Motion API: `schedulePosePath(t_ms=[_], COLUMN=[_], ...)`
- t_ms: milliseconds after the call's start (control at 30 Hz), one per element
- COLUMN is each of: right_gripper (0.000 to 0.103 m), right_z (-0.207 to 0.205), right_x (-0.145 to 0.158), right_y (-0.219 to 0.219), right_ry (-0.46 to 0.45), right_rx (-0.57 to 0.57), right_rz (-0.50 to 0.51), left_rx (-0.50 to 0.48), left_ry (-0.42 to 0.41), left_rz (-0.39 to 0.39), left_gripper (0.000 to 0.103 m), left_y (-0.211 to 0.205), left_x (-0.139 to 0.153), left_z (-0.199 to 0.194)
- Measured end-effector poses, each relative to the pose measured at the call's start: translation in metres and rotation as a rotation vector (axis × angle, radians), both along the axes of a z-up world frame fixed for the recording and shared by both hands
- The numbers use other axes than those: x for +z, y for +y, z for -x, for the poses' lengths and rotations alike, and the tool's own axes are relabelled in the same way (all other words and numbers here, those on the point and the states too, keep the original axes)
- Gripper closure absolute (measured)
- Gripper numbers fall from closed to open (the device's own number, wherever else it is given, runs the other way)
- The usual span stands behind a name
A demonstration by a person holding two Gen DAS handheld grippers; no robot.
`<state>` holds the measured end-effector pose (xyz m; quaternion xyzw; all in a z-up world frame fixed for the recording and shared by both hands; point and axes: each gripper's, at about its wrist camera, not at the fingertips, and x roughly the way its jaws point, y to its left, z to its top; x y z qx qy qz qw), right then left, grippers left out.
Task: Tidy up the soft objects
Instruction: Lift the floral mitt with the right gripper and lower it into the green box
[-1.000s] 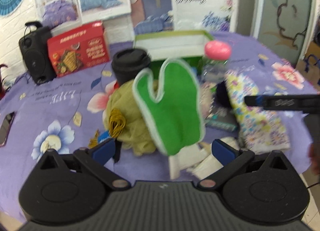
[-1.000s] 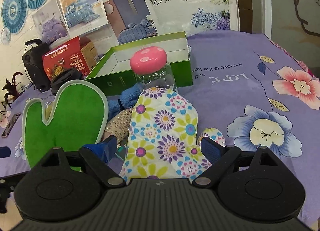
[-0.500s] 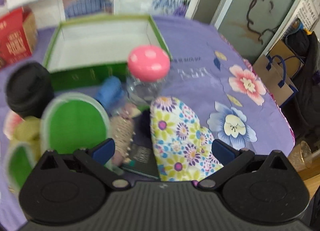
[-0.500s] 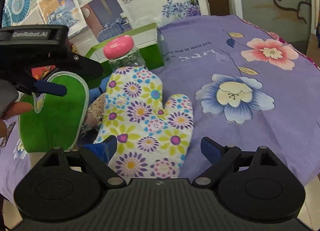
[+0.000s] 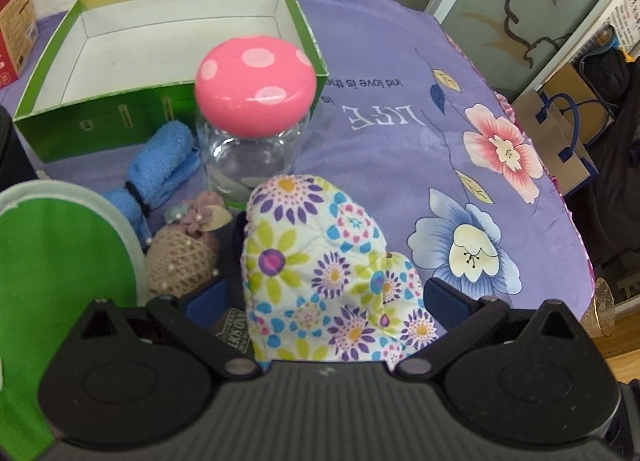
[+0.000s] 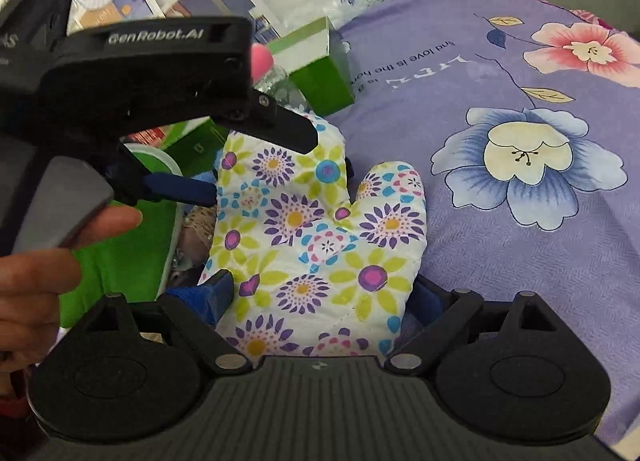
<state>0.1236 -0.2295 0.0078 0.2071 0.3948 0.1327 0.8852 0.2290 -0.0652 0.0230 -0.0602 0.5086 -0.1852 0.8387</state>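
A flowered oven mitt point(image 5: 320, 277) lies on the purple flowered cloth; it also shows in the right wrist view point(image 6: 316, 245). My left gripper point(image 5: 324, 301) is open, its fingers either side of the mitt's lower part. My right gripper point(image 6: 320, 293) is open around the mitt's cuff end. A green mitt point(image 5: 60, 281) lies at the left, also in the right wrist view point(image 6: 120, 261). A rolled blue towel point(image 5: 160, 165) and a beige crocheted pouch point(image 5: 184, 257) lie behind. An open green box point(image 5: 168, 57) stands at the back.
A glass jar with a pink spotted lid point(image 5: 252, 117) stands just behind the flowered mitt. A red box point(image 5: 12, 33) is at the far left. The table edge point(image 5: 576, 237) drops off at the right, with paper bags point(image 5: 568, 129) beyond.
My left gripper has swung right from over the green mitt and come down around the flowered mitt. My right gripper has moved closer onto the mitt's cuff. The green mitt now lies at the left.
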Motion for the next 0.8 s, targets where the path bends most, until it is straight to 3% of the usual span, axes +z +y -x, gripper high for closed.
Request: schedulePosePath(t_ms=[167, 267, 300, 333, 367, 433, 467, 500, 600, 800], right_gripper=[0.024, 0.024, 0.025, 0.025, 0.028, 0.040, 0.066, 0.081, 0.086, 0.087], right_z=[0.009, 0.008, 0.008, 0.009, 0.012, 0.021, 0.023, 0.025, 0.031, 0.048], right_x=[-0.007, -0.002, -0.001, 0.001, 0.003, 0.004, 0.005, 0.006, 0.015, 0.044], right_y=[-0.006, 0.006, 0.009, 0.011, 0.012, 0.016, 0.016, 0.014, 0.014, 0.003], right_ry=[-0.056, -0.058, -0.059, -0.068, -0.089, -0.153, -0.166, -0.171, -0.195, -0.279], right_rx=[-0.009, 0.005, 0.013, 0.015, 0.012, 0.016, 0.029, 0.029, 0.048, 0.031], right_rz=[-0.048, 0.026, 0.049, 0.063, 0.073, 0.130, 0.134, 0.119, 0.174, 0.153], left_rx=[-0.044, -0.064, -0.064, -0.065, -0.067, -0.080, -0.086, -0.084, -0.115, -0.174], left_ry=[-0.015, -0.009, -0.003, 0.003, 0.010, 0.021, 0.032, 0.040, 0.012, -0.045], left_rz=[0.040, 0.044, 0.045, 0.042, 0.035, 0.015, 0.016, 0.031, 0.099, 0.175], left_gripper=[0.001, 0.003, 0.009, 0.026, 0.036, 0.074, 0.082, 0.089, 0.093, 0.094], left_y=[0.003, 0.003, 0.004, 0.005, 0.005, 0.005, 0.006, 0.009, 0.013, 0.005], left_x=[0.002, -0.001, -0.002, -0.003, -0.004, -0.007, -0.008, -0.008, 0.003, 0.032], left_z=[0.001, 0.000, 0.000, 0.000, 0.000, -0.001, -0.001, -0.001, 0.007, 0.026])
